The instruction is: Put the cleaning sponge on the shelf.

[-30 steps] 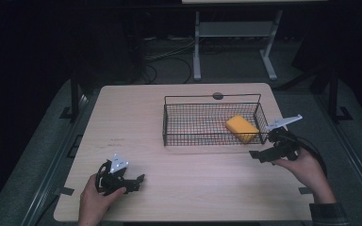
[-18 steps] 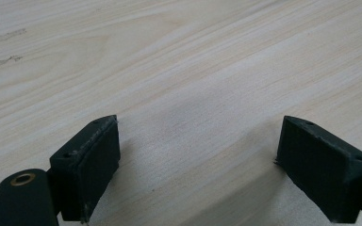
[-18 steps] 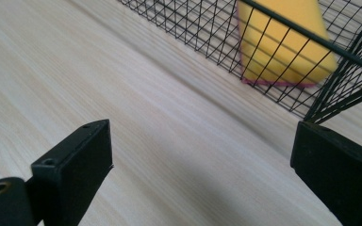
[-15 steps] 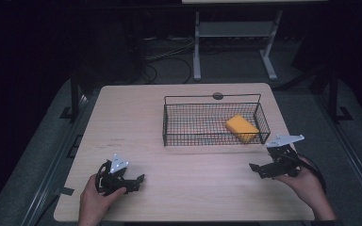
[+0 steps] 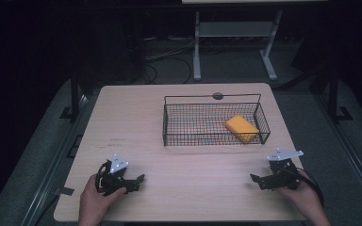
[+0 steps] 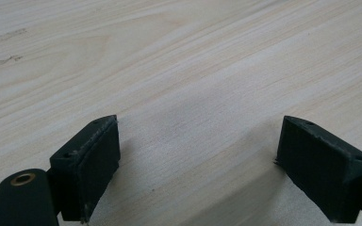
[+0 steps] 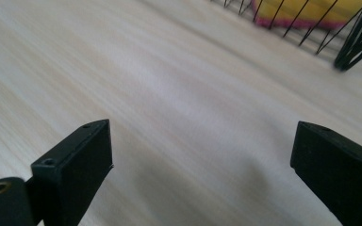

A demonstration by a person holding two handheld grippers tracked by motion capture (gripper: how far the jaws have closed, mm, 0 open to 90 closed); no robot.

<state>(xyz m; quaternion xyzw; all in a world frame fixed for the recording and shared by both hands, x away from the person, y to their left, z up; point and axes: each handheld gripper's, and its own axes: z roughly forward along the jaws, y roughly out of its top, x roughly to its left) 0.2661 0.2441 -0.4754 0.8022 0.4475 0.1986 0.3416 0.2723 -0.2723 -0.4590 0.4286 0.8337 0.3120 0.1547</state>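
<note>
Down at the near edge of the desk point(image 5: 136, 122), both tools rest low on the wood with their jaws spread apart and nothing between them. At the near left corner in the high view, the left tool point(image 5: 133, 181) sits in the person's left hand point(image 5: 94, 200), its jaws turned toward the middle of the desk. From the left gripper view, the left tool point(image 6: 198, 165) shows two black pads wide apart over bare pale wood, just above the surface

Over at the near right corner, the right tool point(image 5: 260, 181) is held by the right hand point(image 5: 306, 197), with its grey plate on top and its jaws facing left across the desk. Seen from the right gripper view, the right tool point(image 7: 202, 165) also has its pads well apart, with plain wood grain between them

A yellow sponge point(image 5: 242, 128) lies inside the black wire basket point(image 5: 188, 123), at the basket's right end, tilted at an angle to the walls. That basket stands on the far right half of the desk, well apart from the left tool and near the right one. At the top right of the right gripper view, the corner of the basket point(image 7: 353, 42) shows beyond the jaws, and the sponge point(image 7: 311, 12) lies behind the wires, blurred, with a pinkish lower edge
</note>
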